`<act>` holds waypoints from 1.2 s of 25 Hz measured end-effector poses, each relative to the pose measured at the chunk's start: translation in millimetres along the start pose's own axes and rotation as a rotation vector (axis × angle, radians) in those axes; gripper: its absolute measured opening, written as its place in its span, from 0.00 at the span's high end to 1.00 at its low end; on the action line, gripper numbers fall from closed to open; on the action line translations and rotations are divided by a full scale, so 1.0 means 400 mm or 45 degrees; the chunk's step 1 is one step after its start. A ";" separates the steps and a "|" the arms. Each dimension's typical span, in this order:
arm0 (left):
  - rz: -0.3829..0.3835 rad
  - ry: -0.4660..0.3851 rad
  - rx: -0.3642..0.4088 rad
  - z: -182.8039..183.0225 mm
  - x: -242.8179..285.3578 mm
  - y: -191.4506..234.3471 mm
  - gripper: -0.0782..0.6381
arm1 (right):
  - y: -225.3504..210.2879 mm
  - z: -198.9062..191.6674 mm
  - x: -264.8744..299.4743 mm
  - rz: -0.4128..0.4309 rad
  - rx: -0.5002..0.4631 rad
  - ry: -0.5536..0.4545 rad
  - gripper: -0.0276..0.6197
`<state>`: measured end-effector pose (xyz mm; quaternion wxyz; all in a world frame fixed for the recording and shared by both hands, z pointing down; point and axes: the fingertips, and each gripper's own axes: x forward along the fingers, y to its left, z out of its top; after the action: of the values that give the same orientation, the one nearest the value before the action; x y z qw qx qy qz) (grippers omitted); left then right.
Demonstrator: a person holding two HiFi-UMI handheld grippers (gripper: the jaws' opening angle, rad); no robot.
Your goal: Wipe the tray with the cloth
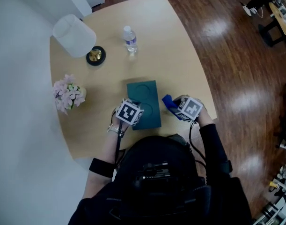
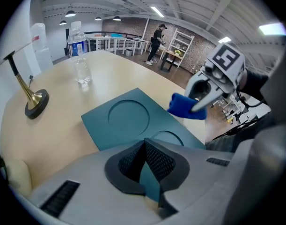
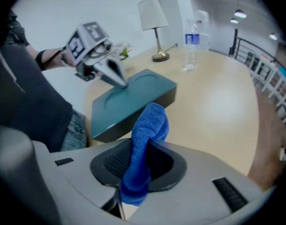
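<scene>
Just left of my right gripper (image 3: 139,170), jaws pinching the blue cloth (image 3: 150,125), sits the teal tray (image 3: 128,104), long side running away from me, near edge clamped in my left gripper (image 2: 147,175), so I'd swing the cloth leftward.

I count one table (image 1: 180,64). On it are one tray (image 1: 145,95) with two round hollows (image 2: 128,117), one water bottle (image 1: 129,40), one lamp (image 1: 75,35) and one bunch of flowers (image 1: 68,93). There is one cloth (image 3: 145,139). Two grippers: one left gripper (image 2: 145,168), one right gripper (image 3: 135,165). One person (image 2: 157,43) stands far off.
</scene>
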<state>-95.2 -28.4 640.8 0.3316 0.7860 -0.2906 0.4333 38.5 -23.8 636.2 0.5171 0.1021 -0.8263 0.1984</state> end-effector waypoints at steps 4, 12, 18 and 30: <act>0.010 0.016 -0.025 -0.004 0.001 -0.001 0.89 | -0.169 0.133 0.030 -0.210 0.031 -0.095 0.82; 0.069 0.044 -0.026 -0.001 -0.002 0.010 0.89 | -0.120 0.193 0.145 0.010 -0.072 -0.017 0.82; 0.060 0.055 -0.003 -0.001 -0.003 0.016 0.89 | 0.077 0.070 0.126 0.243 -0.134 0.010 0.82; 0.021 -0.002 0.050 0.005 -0.006 0.011 0.89 | 0.293 -0.073 0.080 0.341 -0.092 0.054 0.82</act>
<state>-98.7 -32.2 639.2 0.3122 0.7903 -0.2887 0.4411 4.3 95.4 650.0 0.5066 -0.0321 -0.8281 0.2378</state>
